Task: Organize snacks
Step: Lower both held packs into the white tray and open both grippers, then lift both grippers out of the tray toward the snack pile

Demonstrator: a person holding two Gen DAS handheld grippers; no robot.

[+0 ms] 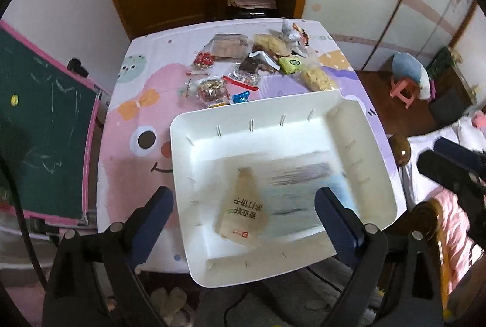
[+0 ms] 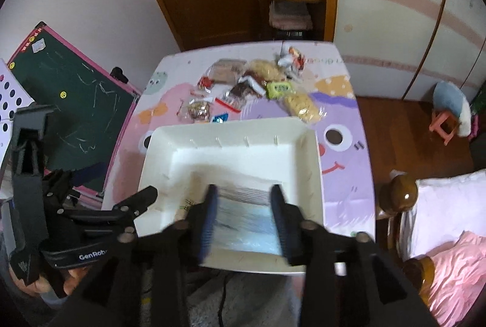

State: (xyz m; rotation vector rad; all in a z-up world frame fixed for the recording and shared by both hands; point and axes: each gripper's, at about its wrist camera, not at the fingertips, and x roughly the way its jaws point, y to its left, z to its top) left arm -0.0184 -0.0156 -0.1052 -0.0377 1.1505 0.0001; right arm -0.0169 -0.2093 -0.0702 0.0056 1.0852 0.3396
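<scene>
two packets [image 1: 243,205] in one white tray [image 1: 349,120]; snack pile [image 1: 258,62] beyond.

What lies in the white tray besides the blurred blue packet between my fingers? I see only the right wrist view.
Observer: A beige packet with dark print lies flat on the floor of the white tray, to the left of the blue packet.
Operator: Does the left gripper hold it?
Observer: No. The left gripper is wide open, and its pads do not press on the packet.
Operator: Where are its fingers?
Observer: One of the fingers is outside the tray's left rim, above the tablecloth. The other is above the tray floor.
</scene>
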